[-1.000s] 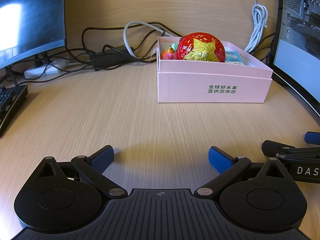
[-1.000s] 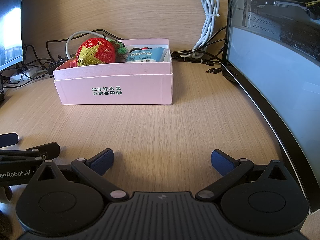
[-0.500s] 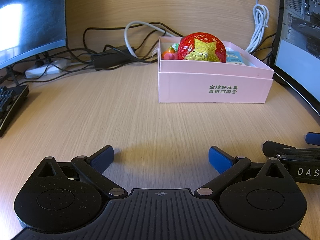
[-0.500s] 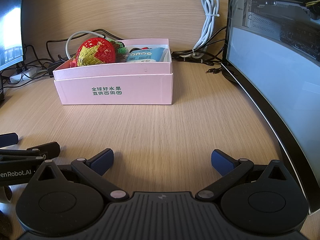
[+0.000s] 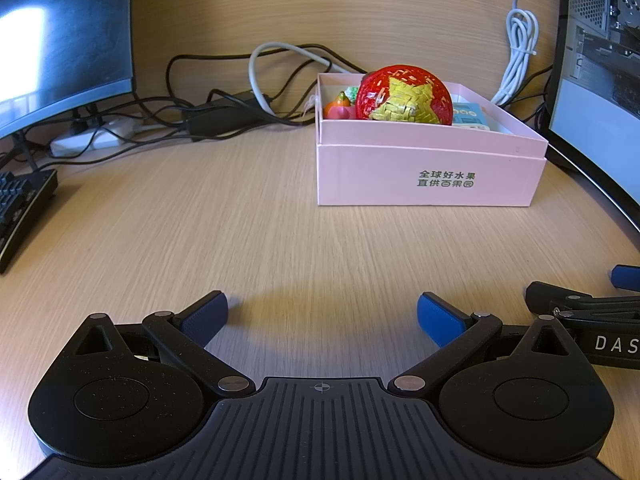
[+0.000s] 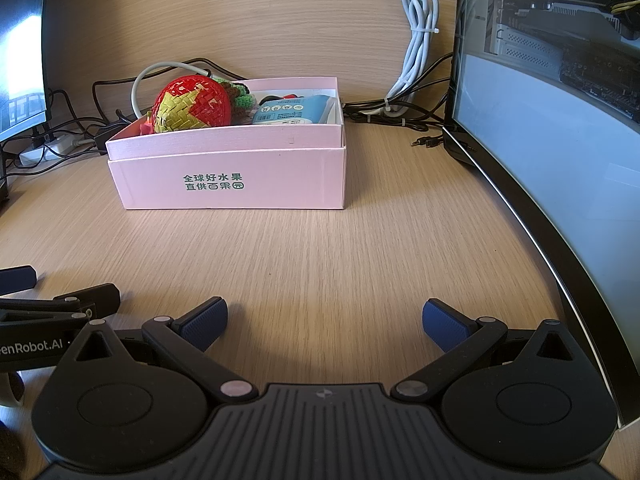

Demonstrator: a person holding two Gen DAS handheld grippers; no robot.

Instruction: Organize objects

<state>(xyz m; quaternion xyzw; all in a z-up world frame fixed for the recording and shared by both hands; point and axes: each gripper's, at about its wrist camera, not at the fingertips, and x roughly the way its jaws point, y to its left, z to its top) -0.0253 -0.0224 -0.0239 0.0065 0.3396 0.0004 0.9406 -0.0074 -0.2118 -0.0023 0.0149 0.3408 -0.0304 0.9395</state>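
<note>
In the left wrist view, the left claw (image 5: pixel 322 316) sat low over the pale wood-grain bench (image 5: pixel 200 232), its blue-padded fingers spread wide with nothing between them. Far and to the right stood an open pink cardboard box with green printed characters (image 5: pixel 432 176). Inside it lay a red woven ball with a yellow star (image 5: pixel 404 96), filling the middle; a small orange and pink toy (image 5: pixel 340 108) lay at its left and a light blue packet (image 5: pixel 470 114) at its right. Black and grey cables (image 5: pixel 240 100) ran behind the box, a dark monitor (image 5: pixel 60 32) stood far left, and a black keyboard (image 5: pixel 20 208) showed at the left edge. Part of the right claw (image 5: pixel 580 304) entered at the near right edge.

In the right wrist view, the right claw (image 6: pixel 324 318) also stood wide and empty above the bench (image 6: pixel 360 260). The pink box (image 6: pixel 232 176) was far and slightly left, holding the ball (image 6: pixel 192 104), a green and brown crocheted item (image 6: pixel 240 96) and the blue packet (image 6: pixel 292 110). A bundled white cable (image 6: pixel 416 40) hung at the far wall, and a curved monitor (image 6: pixel 560 160) lined the right side.
</note>
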